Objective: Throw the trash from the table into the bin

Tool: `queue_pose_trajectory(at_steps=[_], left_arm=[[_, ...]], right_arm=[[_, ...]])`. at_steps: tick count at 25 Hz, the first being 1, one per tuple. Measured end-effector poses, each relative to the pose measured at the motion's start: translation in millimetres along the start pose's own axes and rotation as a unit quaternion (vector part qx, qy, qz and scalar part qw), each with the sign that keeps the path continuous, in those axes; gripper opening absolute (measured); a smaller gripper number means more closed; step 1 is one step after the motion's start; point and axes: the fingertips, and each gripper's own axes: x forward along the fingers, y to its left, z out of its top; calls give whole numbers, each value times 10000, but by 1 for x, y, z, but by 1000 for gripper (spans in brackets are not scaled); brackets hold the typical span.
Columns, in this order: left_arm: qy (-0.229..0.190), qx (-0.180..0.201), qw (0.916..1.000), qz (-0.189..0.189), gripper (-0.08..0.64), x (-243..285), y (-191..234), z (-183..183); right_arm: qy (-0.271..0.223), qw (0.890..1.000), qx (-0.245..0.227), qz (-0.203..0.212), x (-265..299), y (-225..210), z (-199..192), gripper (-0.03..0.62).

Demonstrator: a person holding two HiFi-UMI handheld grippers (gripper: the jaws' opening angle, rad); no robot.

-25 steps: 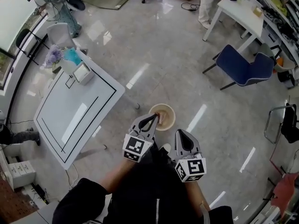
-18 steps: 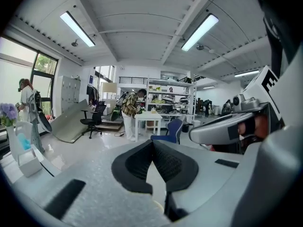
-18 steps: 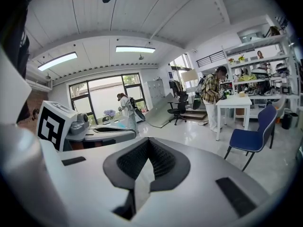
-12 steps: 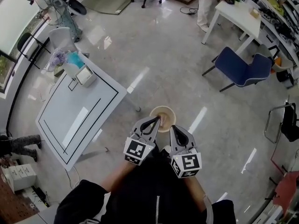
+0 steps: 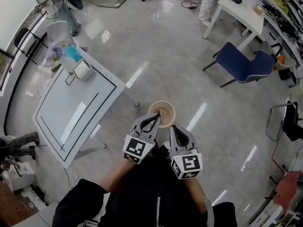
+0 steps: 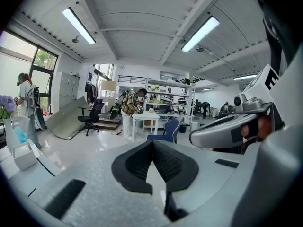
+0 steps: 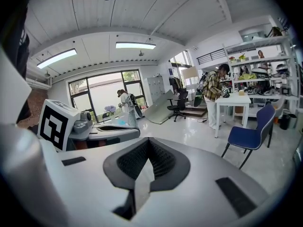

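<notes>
Left hand-held gripper (image 5: 155, 118) and right hand-held gripper (image 5: 173, 128) pressed together, empty. Risk: a step forward could kick the bin (image 5: 162, 113) over.

The scene is bright and evenly lit. Ceiling light strips (image 6: 201, 33) and a large window (image 7: 102, 98) supply the light. The polished floor (image 5: 199, 117) carries streaks of glare. Both gripper views bend strongly toward the edges and have dark corners. The nearest surfaces appear soft.
</notes>
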Motion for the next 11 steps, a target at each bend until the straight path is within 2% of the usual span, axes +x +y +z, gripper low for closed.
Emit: queue_pose_trajectory(at_steps=[11], left_arm=[[-22, 6, 10000, 81, 6, -7, -19, -3]], right_arm=[[36, 9999, -71, 102, -20, -4, -9, 8]])
